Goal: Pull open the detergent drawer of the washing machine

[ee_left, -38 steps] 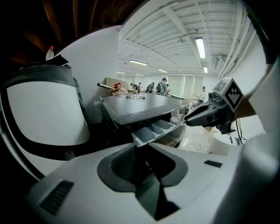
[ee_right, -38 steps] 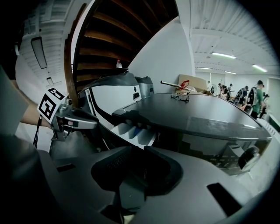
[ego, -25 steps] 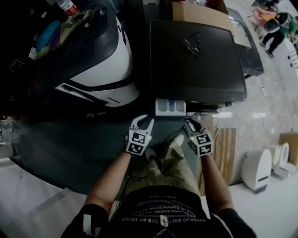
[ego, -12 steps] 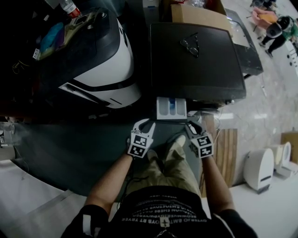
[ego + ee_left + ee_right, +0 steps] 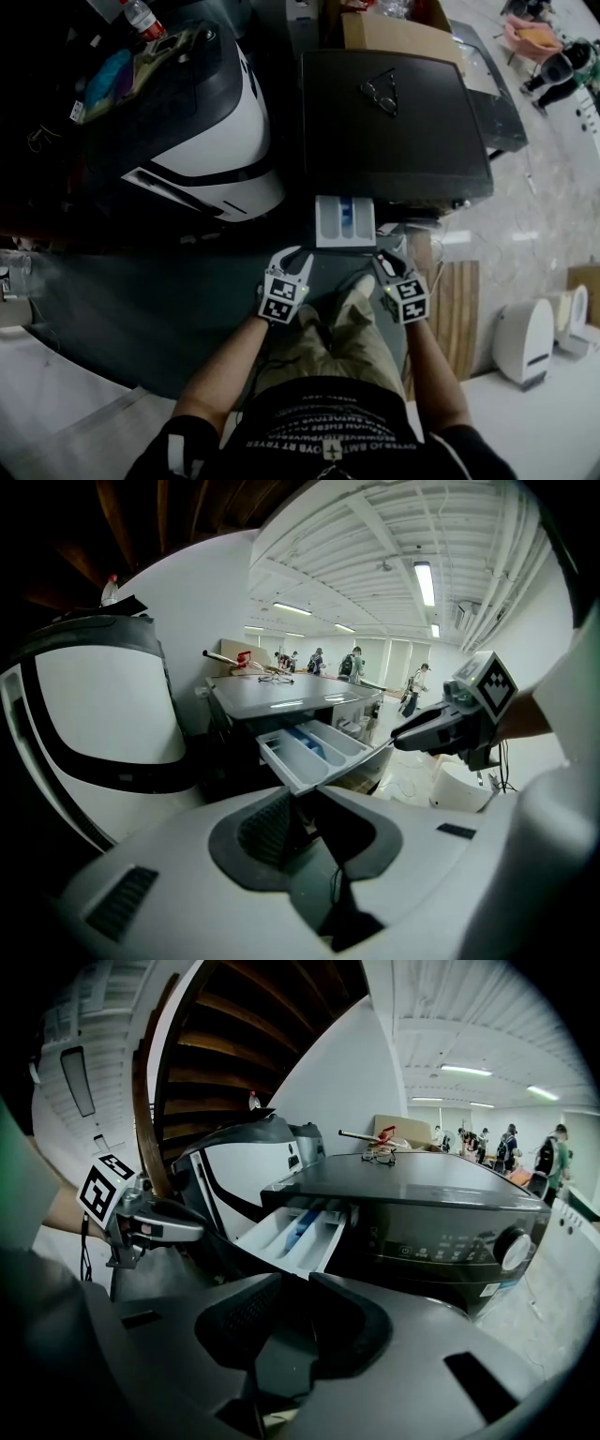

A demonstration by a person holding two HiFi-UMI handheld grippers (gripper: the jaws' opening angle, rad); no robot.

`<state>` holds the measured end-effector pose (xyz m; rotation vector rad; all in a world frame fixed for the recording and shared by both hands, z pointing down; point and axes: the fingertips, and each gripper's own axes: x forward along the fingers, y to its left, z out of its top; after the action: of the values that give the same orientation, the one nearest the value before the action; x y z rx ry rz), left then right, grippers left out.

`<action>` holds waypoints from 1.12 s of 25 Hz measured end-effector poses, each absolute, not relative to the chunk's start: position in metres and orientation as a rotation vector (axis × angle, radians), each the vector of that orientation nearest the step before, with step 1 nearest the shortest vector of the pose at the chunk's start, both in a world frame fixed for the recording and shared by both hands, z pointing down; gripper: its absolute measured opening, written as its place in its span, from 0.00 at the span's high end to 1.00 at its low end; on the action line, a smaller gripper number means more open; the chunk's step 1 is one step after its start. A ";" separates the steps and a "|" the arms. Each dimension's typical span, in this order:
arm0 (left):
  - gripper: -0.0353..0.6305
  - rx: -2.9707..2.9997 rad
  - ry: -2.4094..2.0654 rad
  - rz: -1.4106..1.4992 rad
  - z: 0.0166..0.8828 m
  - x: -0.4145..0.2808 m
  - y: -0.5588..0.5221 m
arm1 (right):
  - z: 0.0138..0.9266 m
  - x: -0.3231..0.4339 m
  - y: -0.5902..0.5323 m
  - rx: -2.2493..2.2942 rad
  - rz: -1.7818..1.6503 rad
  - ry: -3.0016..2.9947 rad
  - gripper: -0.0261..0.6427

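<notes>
A white beamed ceiling (image 5: pixel 375 536) hung with long strip lights (image 5: pixel 424 581) is seen far ahead of and above the left gripper (image 5: pixel 302 794), and people (image 5: pixel 354 663) are seen standing in the distance beneath it. To the right of the right gripper (image 5: pixel 388 262), a pale glossy floor (image 5: pixel 544 216) is shown, on which a slatted wooden panel (image 5: pixel 457 309) and a white rounded unit (image 5: pixel 520 339) are set. Dark wooden slats (image 5: pixel 244 1044) are seen above and to the left of that gripper.

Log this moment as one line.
drawer: pulled out of washer | left gripper: jaws apart, at drawer front, contact unclear | right gripper: same
</notes>
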<state>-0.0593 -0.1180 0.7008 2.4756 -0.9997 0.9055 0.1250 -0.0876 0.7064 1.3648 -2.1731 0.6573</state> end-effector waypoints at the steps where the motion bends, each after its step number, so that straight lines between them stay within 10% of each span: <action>1: 0.83 2.479 -0.994 0.910 0.701 -0.059 -0.117 | 0.706 0.125 -0.086 1.364 0.665 -2.170 0.84; 28: 0.94 2.603 -1.135 0.640 0.593 -0.053 -0.098 | 0.605 0.117 -0.071 1.466 0.481 -2.244 0.94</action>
<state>-0.0532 -0.0982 0.5931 2.6033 -1.1347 0.6395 0.1172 -0.0707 0.6053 1.4662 -2.2437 0.4806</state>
